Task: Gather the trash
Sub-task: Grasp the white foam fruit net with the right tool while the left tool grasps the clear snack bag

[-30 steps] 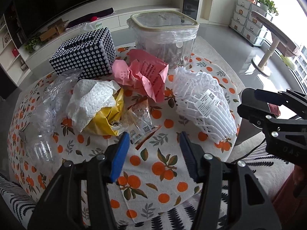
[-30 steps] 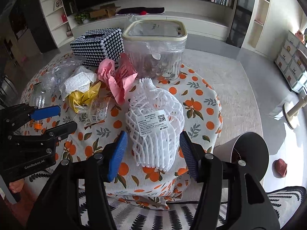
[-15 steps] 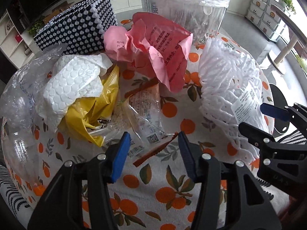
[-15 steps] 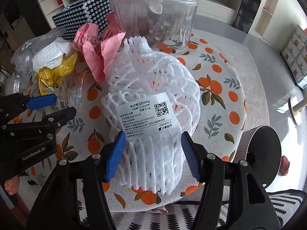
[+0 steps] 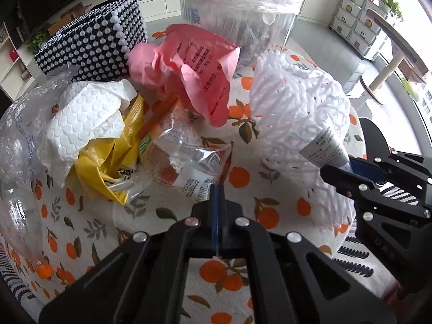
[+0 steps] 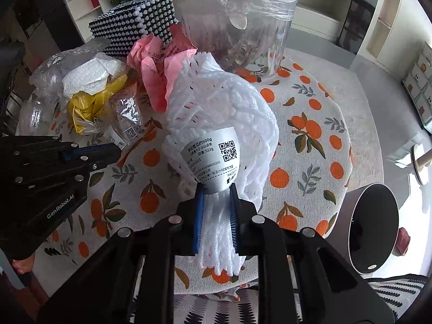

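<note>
Trash lies heaped on a round table with an orange-print cloth [image 5: 272,189]. My left gripper [image 5: 217,189] is shut, its blue pads pinching the near edge of a clear plastic wrapper [image 5: 186,145] with a printed label. My right gripper [image 6: 216,197] has its jaws closing on the lower end of a white foam net [image 6: 224,108]; the pads press into it. The net carries a white QR label [image 6: 216,159]. Crumpled pink paper [image 5: 194,73], a yellow bag [image 5: 102,162] and a white foam sheet [image 5: 86,116] lie behind the wrapper.
A clear bin with a plastic liner [image 6: 237,19] stands at the table's far side. Beside it is a black-and-white studded box [image 5: 94,46]. A clear bottle with an orange cap [image 5: 19,216] and bubble wrap lie at the left. A round black-faced device [image 6: 372,229] stands off the table's right edge.
Both grippers came down to the table and their jaws closed: the left onto the clear wrapper's edge, the right onto the foam net, which now bunches between the pads.
</note>
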`<control>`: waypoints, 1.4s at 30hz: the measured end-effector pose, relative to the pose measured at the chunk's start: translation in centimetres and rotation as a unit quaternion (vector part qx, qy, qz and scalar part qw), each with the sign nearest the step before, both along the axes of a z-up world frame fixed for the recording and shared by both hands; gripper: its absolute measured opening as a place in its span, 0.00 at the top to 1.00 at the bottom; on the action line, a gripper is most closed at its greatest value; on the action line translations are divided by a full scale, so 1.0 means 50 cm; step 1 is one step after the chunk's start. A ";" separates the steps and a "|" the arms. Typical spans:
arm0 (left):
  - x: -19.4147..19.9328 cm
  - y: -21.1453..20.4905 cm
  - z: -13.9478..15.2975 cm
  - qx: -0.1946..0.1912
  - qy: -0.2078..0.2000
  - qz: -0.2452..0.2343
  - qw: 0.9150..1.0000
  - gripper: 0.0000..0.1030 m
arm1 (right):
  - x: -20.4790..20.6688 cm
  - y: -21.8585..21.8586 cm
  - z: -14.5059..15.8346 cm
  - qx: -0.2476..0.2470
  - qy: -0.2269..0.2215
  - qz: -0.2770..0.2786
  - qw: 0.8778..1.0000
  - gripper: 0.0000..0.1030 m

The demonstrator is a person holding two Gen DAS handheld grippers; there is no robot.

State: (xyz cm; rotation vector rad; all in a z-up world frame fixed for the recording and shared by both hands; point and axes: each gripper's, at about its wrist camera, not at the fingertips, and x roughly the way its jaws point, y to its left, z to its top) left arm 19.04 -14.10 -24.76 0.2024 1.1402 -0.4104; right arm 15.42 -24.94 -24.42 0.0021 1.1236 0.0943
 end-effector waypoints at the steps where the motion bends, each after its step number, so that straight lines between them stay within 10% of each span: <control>1: -0.005 -0.001 0.006 0.003 -0.006 -0.005 1.000 1.00 | -0.002 -0.002 0.006 0.001 -0.002 0.000 1.000 0.84; 26: 0.057 -0.011 0.031 -0.046 -0.010 0.037 0.998 0.95 | -0.009 -0.048 0.027 0.029 -0.019 -0.026 0.999 0.84; 29: 0.053 -0.011 0.032 -0.050 -0.016 0.041 0.998 0.74 | -0.005 -0.052 0.021 0.032 -0.017 -0.029 0.999 0.84; 31: 0.040 -0.008 0.043 -0.046 -0.053 0.049 0.996 0.31 | -0.003 -0.052 0.021 0.032 -0.017 -0.029 0.999 0.84; 42: 0.073 0.000 0.008 -0.003 -0.053 0.091 0.994 0.26 | -0.004 -0.057 0.023 0.036 -0.018 -0.028 0.999 0.84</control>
